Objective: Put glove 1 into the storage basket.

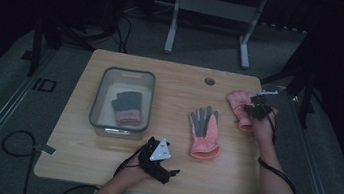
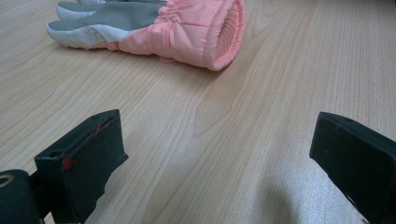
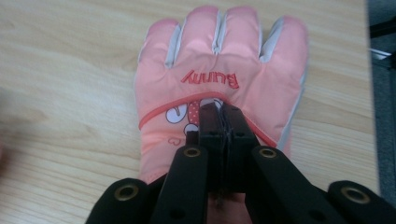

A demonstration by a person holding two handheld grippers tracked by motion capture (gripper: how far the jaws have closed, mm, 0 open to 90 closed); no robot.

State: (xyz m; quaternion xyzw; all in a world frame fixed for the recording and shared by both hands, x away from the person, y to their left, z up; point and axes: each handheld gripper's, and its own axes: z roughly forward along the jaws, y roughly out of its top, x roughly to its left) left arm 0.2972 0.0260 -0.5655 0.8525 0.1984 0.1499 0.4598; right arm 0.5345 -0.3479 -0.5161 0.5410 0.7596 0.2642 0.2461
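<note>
A pink glove (image 3: 219,60) printed "Bunny" lies back up near the table's right edge (image 1: 237,104). My right gripper (image 3: 223,116) is shut on a pinch of its fabric below the print; in the high view it (image 1: 254,109) sits over the glove's cuff end. A second pink glove (image 1: 204,131) lies palm up, grey side showing, in the middle of the table. Near the front edge my left gripper (image 1: 170,173) rests open, pointing toward that glove (image 2: 187,28), with bare wood between its jaws (image 2: 219,158).
A clear grey bin (image 1: 96,102) stands at the left of the wooden table (image 1: 176,85) with a grey and pink glove (image 1: 127,107) inside. A round hole (image 1: 209,81) sits near the table's back edge. Cables trail off the front.
</note>
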